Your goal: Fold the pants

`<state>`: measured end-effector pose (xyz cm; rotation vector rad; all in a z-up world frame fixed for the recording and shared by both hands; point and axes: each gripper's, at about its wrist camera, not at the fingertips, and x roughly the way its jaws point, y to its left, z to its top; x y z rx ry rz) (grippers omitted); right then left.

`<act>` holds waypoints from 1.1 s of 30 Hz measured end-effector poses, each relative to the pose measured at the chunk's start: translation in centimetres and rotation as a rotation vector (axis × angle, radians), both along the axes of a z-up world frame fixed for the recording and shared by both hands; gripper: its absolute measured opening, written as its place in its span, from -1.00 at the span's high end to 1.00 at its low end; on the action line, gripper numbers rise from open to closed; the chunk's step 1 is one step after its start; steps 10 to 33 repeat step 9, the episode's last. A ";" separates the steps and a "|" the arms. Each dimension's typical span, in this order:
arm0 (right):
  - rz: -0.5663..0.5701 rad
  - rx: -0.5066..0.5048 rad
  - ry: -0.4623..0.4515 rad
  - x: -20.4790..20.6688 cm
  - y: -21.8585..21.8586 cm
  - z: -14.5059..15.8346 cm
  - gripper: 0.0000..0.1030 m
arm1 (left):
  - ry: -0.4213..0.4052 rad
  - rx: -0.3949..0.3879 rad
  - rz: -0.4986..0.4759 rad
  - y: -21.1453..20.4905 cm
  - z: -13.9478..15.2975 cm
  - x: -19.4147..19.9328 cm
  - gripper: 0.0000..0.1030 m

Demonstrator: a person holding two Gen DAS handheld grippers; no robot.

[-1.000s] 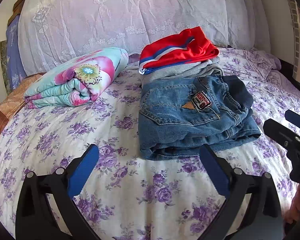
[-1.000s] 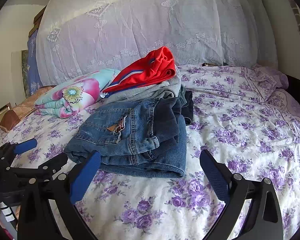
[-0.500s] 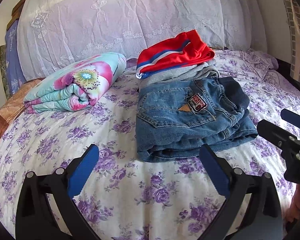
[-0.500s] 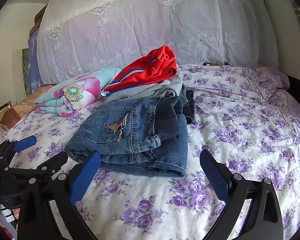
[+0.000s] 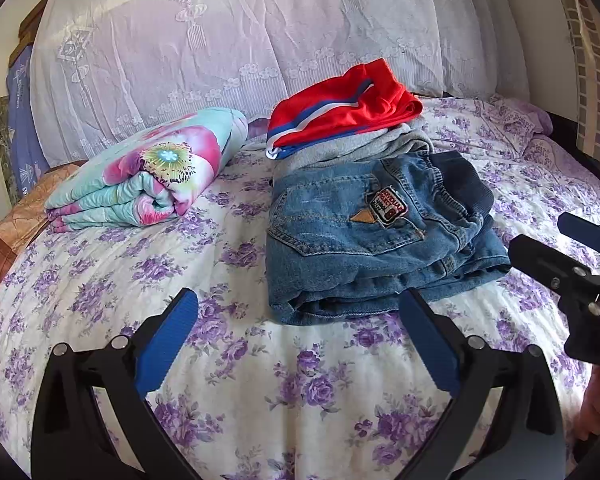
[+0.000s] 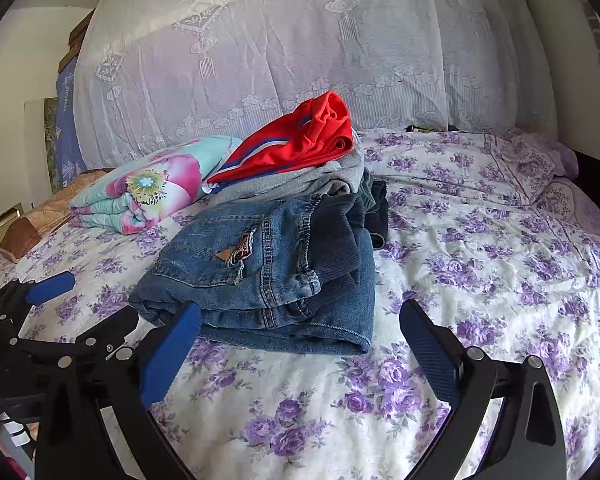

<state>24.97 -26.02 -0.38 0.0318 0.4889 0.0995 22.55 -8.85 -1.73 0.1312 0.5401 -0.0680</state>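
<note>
Folded blue jeans (image 5: 364, 240) (image 6: 268, 272) with a patch on the back pocket lie on the flowered bedspread. Behind them sits a stack of folded clothes, grey pants (image 5: 352, 148) under red pants (image 5: 340, 108) (image 6: 296, 144) with blue and white stripes. My left gripper (image 5: 300, 316) hovers open just short of the jeans' near edge, nothing between its fingers. My right gripper (image 6: 300, 328) is open too, close to the jeans' near right corner, and it also shows at the right of the left wrist view (image 5: 572, 252). The left gripper (image 6: 72, 316) appears at the left of the right wrist view.
A folded floral blanket (image 5: 152, 172) (image 6: 148, 188) lies left of the clothes stack. A lace-covered headboard (image 5: 260, 40) rises behind. A brown quilt (image 5: 16, 232) lies at the bed's left edge. Pillows (image 6: 480, 164) sit at the back right. Open bedspread (image 6: 500, 264) stretches right of the jeans.
Both grippers have drawn back slightly and risen; the jeans and stack sit a little farther and higher in view. The clothes have not moved.
</note>
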 end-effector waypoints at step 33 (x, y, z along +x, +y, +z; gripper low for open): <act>0.000 0.000 -0.001 0.0 0.0 0.0 -0.93 | 0.037 -0.021 -0.006 0.1 -0.2 0.5 -0.90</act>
